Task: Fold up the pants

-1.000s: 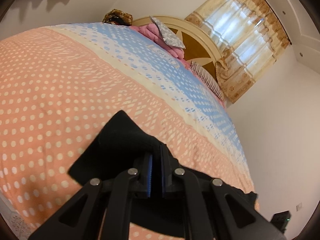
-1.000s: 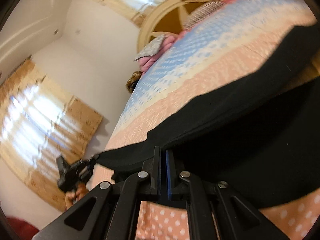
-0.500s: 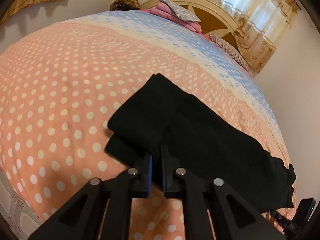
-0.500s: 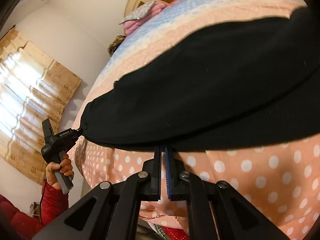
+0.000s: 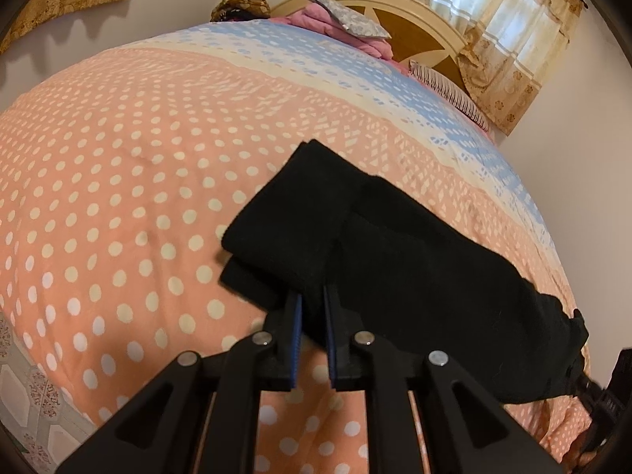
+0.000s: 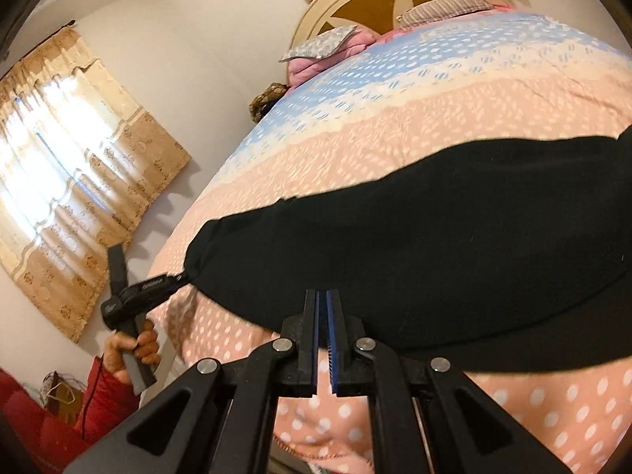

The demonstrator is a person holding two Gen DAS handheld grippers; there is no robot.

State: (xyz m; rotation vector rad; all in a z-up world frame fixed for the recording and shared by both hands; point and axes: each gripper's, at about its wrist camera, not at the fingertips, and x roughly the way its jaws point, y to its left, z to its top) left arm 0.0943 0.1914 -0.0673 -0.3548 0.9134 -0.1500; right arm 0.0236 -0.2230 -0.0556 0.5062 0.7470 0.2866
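The black pants point(image 5: 399, 252) lie stretched across the peach polka-dot bedspread point(image 5: 118, 181) near the bed's front edge. My left gripper point(image 5: 313, 306) is shut on one end of the pants, where the fabric is doubled over. In the right wrist view the pants point(image 6: 414, 252) spread wide, and my right gripper point(image 6: 326, 304) is shut on their near edge. The left gripper point(image 6: 173, 280) also shows there, pinching the far corner. The right gripper shows at the far right of the left wrist view point(image 5: 582, 385), holding the other end.
Pink bedding and a grey pillow point(image 5: 347, 23) are piled against the cream headboard point(image 5: 418, 12). A striped pillow point(image 5: 450, 91) lies beside them. Curtained windows point(image 6: 67, 170) flank the bed. Tiled floor point(image 5: 23, 391) shows below the bed's edge.
Both grippers have lowered the pants onto the bedspread. The pants went from hanging taut above the bed to lying spread out along its front edge.
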